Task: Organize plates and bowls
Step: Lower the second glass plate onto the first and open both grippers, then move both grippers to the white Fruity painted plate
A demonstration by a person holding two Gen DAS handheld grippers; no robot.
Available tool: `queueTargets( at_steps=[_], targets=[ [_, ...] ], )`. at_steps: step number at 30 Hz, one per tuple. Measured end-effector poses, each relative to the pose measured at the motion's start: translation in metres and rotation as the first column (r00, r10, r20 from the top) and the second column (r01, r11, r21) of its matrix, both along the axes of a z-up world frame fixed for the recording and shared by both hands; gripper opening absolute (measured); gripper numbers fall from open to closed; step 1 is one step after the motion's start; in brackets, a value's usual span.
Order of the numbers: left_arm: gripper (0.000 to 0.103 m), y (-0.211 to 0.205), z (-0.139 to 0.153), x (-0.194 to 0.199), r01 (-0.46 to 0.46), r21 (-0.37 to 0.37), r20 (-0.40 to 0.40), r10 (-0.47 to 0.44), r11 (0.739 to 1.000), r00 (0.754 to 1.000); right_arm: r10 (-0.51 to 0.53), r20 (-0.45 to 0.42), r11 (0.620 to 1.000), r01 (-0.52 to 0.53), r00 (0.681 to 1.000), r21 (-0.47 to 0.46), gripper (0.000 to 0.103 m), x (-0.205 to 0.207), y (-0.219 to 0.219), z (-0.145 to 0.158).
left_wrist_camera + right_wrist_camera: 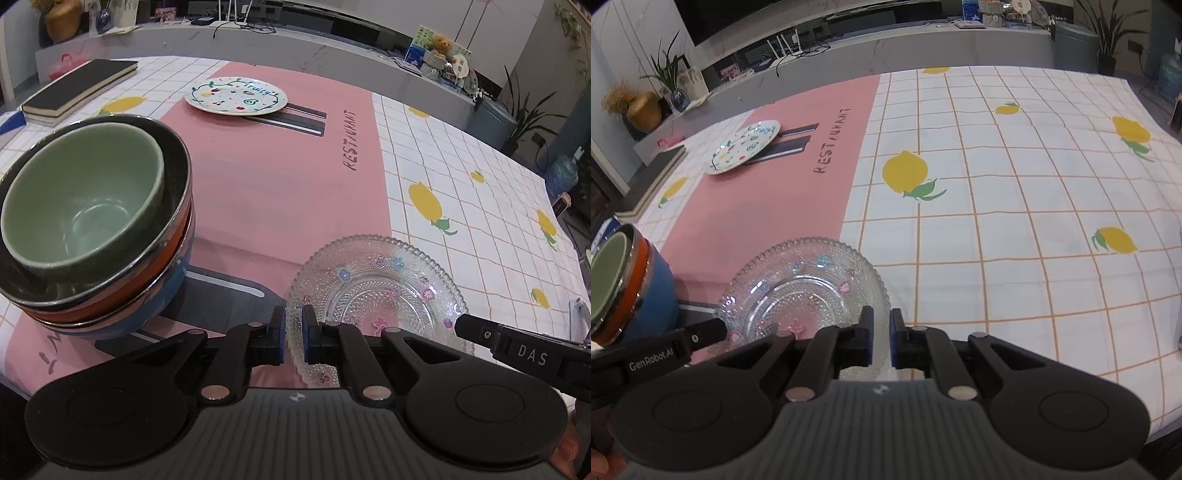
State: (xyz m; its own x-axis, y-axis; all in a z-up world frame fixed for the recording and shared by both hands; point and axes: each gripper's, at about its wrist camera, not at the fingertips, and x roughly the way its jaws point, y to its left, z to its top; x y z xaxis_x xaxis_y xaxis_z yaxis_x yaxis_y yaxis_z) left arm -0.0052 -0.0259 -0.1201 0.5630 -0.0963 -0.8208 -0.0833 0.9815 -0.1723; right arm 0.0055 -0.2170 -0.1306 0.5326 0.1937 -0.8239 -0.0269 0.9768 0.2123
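left gripper [293,336] clamps the near-left rim of a clear glass plate [384,291]; right gripper [881,338] clamps its near-right rim. plate sits on the near edge of a pink mat [280,192]. just left: stack of bowls [96,229], green one on top. far: white fruit-print plate [236,95] on the mat's far part.

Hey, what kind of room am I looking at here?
Likely a home dining or living area: a table under a lemon-print tablecloth, a long counter with routers and knick-knacks, and potted plants by the wall.
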Motion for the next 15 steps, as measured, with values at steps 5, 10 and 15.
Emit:
queueTargets(
  at_steps=[5, 10, 15],
  targets=[
    [0.009, 0.001, 0.001, 0.001, 0.007, 0.002, -0.007, -0.007, 1.0, 1.0, 0.016, 0.003, 0.999, -0.016, 1.0, -0.029, 0.006, 0.0, 0.003, 0.001],
    [0.011, 0.004, 0.007, 0.003, 0.018, -0.003, -0.004, -0.018, 1.0, 1.0, 0.03, 0.016, 0.999, -0.029, 0.999, -0.037, 0.012, 0.0, 0.004, 0.007],
    [0.02, 0.013, 0.024, 0.009, 0.022, -0.031, 0.023, -0.021, 0.999, 0.999, 0.05, 0.049, 0.998, -0.049, 0.998, -0.026, 0.025, 0.005, 0.006, 0.022]
  ],
)
